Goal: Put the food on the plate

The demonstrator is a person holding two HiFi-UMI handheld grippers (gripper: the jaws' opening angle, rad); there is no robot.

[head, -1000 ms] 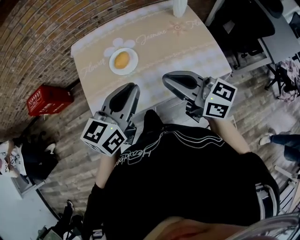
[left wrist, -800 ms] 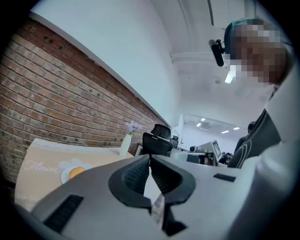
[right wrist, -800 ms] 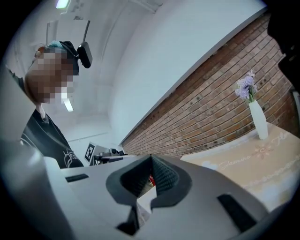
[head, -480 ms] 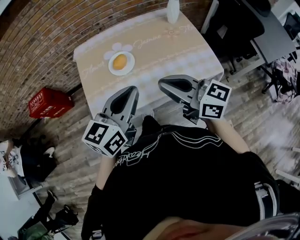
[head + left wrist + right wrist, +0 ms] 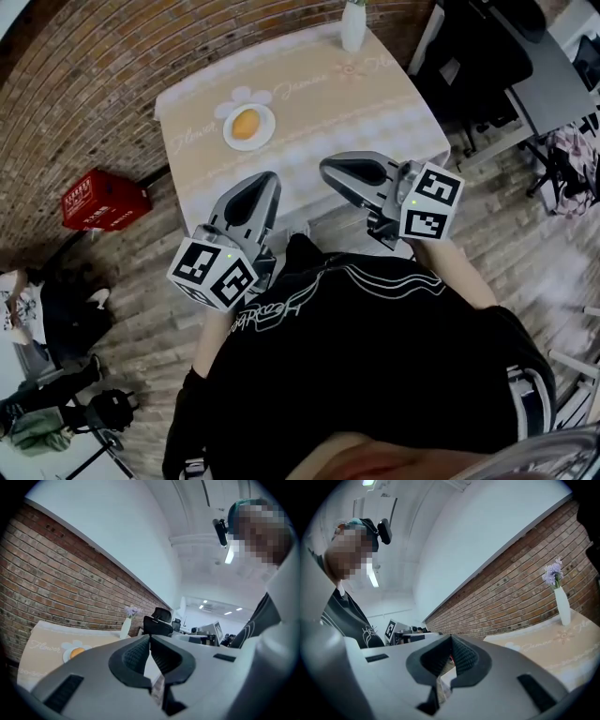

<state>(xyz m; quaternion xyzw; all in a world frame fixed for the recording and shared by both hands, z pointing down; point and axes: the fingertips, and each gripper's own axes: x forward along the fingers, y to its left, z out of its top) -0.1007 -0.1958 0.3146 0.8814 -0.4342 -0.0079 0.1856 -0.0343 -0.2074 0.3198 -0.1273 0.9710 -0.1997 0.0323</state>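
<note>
Left gripper [image 5: 265, 178]: jaws fully together, ribbed pads meeting at the tip, nothing between them. Held low near the body, over the near table edge.
Right gripper [image 5: 330, 170]: jaws likewise closed tip to tip, empty. Held beside the left one, well apart from the plate.
Food [image 5: 245, 124]: round, orange-yellow. Sits in the middle of the plate, inside the rim, not overhanging.
Plate [image 5: 266, 129]: small, white, on the far left part of the table [image 5: 366, 103], touching the printed daisy on the cloth.
Vase [image 5: 353, 24]: white, upright at the far edge, well clear of the plate.
Red crate [image 5: 101, 200]: on the floor left of the table, not involved.
Step in hand (judged): placement looks complete, hands drawn back for a final check.
To do it well: hold both grippers clear of the cloth and the table edge, so nothing drags or jolts the plate.
Check: confirm from above that the food lies settled, not rocking toward the rim.
Risk: round food probably rolls easily, so a bump to the table could send it off the plate.
If a correction is needed: open wide before reaching and come down from above, not from the side.
</note>
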